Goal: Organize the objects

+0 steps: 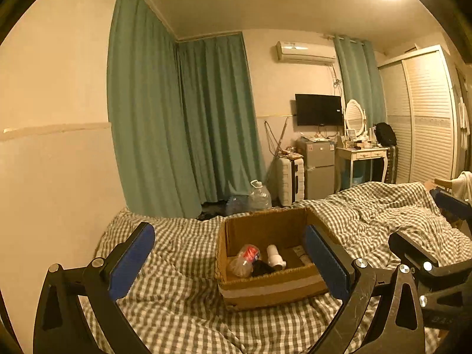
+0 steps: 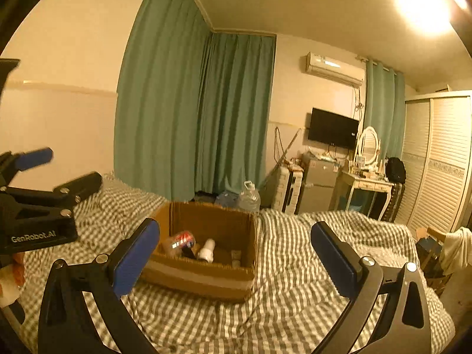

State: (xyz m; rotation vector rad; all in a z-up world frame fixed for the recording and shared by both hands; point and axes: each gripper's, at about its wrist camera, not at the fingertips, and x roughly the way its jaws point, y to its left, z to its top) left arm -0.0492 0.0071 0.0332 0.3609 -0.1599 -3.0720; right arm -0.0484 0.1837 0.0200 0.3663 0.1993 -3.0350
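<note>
Presently, both tongs hang above the bed (image 1: pixel 183 309), each spread wide and carrying nothing. The left tongs (image 1: pixel 230 262) face the cardboard box (image 1: pixel 274 290) squarely, with the box framed between the 2 blue pads; the right tongs (image 2: pixel 236 256) sit to the right of it, with the box nearer the left pad.

The box rests open-topped on the checked quilt, near the middle of the bed, and appears to serve as the collecting point. Inside lie 4 visible items: a crumpled clear bag with red print (image 1: pixel 244 258), a white bottle (image 1: pixel 274 256), a dark item (image 1: pixel 261 268) between them, and a small pale piece (image 2: pixel 236 255) near the right wall; the last 2 cannot be identified.

The white bottle lies on its side, long axis running roughly front to back, with its broader end toward the cameras. The bag lies slumped against the left wall.

Judgement: the loose items seem already gathered, and no further candidate shows on the quilt.
</note>
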